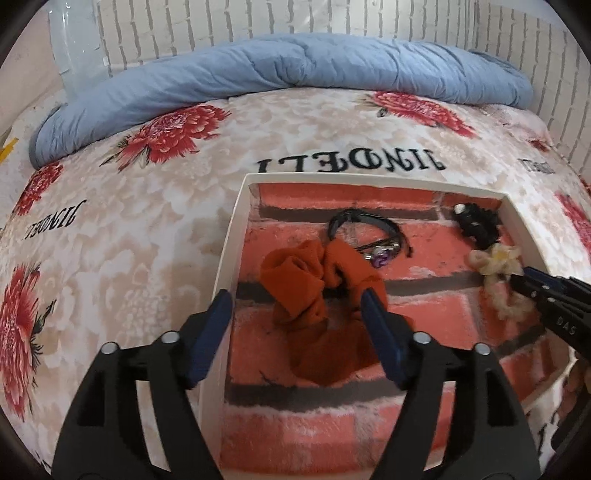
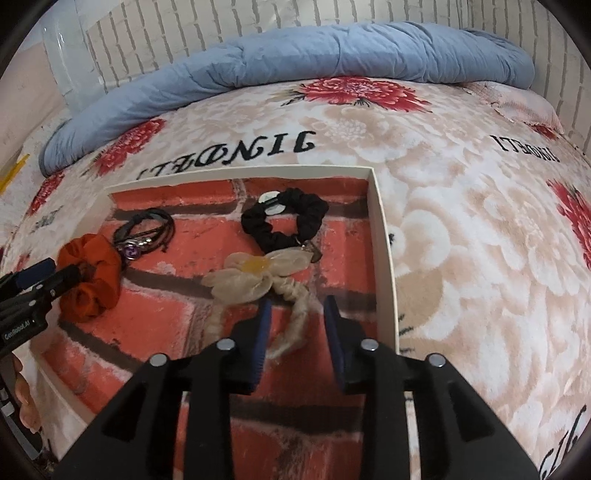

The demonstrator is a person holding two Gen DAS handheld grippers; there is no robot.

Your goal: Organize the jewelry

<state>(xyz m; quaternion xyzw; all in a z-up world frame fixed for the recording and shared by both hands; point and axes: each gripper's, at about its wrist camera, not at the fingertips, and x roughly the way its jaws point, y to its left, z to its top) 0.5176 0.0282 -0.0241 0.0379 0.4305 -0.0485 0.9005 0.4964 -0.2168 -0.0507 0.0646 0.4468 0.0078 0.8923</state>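
Observation:
A white-walled tray (image 1: 236, 221) with a red brick-print lining lies on the bed; it also shows in the right wrist view (image 2: 380, 236). In it lie an orange scrunchie (image 1: 295, 273) (image 2: 92, 280), a black cord bracelet with a purple charm (image 1: 369, 236) (image 2: 147, 232), a black scrunchie (image 1: 476, 225) (image 2: 291, 218) and a cream flower hair tie (image 1: 498, 266) (image 2: 255, 277). My left gripper (image 1: 297, 306) is open, its jaws either side of the orange scrunchie. My right gripper (image 2: 297, 314) is open around the cream hair tie's band.
The tray rests on a floral blanket (image 1: 129, 221) with red flowers and black lettering. A rolled blue duvet (image 1: 295, 70) lies at the far side against a white brick wall (image 1: 258, 22). Blanket lies left and right of the tray.

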